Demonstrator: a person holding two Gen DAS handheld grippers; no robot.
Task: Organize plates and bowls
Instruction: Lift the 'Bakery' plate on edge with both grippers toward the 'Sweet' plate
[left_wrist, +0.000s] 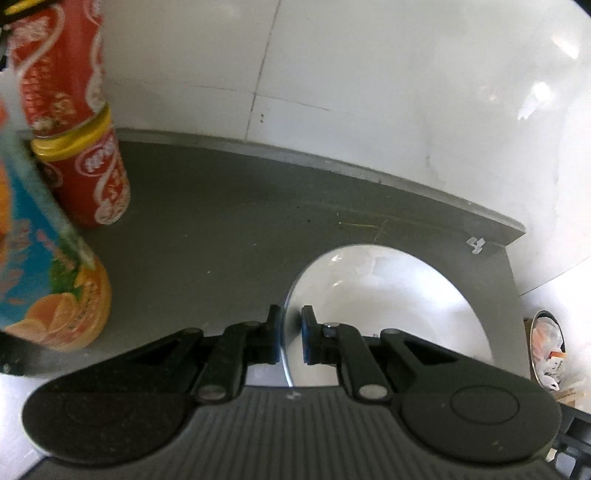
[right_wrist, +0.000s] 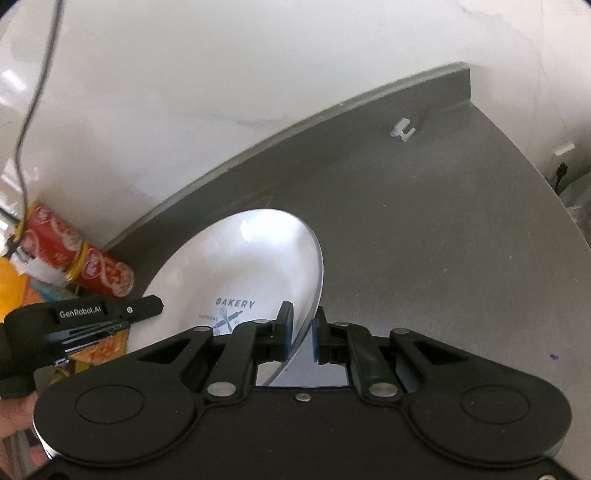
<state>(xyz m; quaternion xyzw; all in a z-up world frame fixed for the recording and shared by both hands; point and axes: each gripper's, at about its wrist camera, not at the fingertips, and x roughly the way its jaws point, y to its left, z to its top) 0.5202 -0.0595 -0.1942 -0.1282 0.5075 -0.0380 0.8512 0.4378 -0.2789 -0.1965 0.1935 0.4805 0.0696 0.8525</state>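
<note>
Nearest the left wrist camera, the left gripper (left_wrist: 289, 334) has its fingers closed on the rim of a white plate (left_wrist: 388, 295), the thin edge pinched between the two blue pads. In the right wrist view the right gripper (right_wrist: 302, 332) has its fingers clamped on the opposite rim of the same plate (right_wrist: 236, 266), so the plate is held from two sides. The plate sits tilted between the grippers over the grey table (left_wrist: 221, 229), and whether any part of it touches the table cannot be told. Its face carries the printed word BAKERY (right_wrist: 235, 303) above a crossed-utensil emblem, close to the right gripper's inner finger. In the right wrist view the left gripper's black body, marked GenRobot.AI (right_wrist: 80, 313), reaches in from the left edge at the plate's far rim. To the left of the plate, near the table's front, stands an orange drink bottle (left_wrist: 48, 288) with a blue and orange label. Behind it are two red cans (left_wrist: 92, 177) stacked one on top of the other, beside the white wall (left_wrist: 369, 74) that runs along the table's back edge. Toward the far corner of the table a small white mark (left_wrist: 475, 244) lies on the grey surface. Past the table's right end, lower down, a bin (left_wrist: 546, 347) holds crumpled wrappers. A thin dark cable (right_wrist: 37, 92) hangs down the wall above the cans.
</note>
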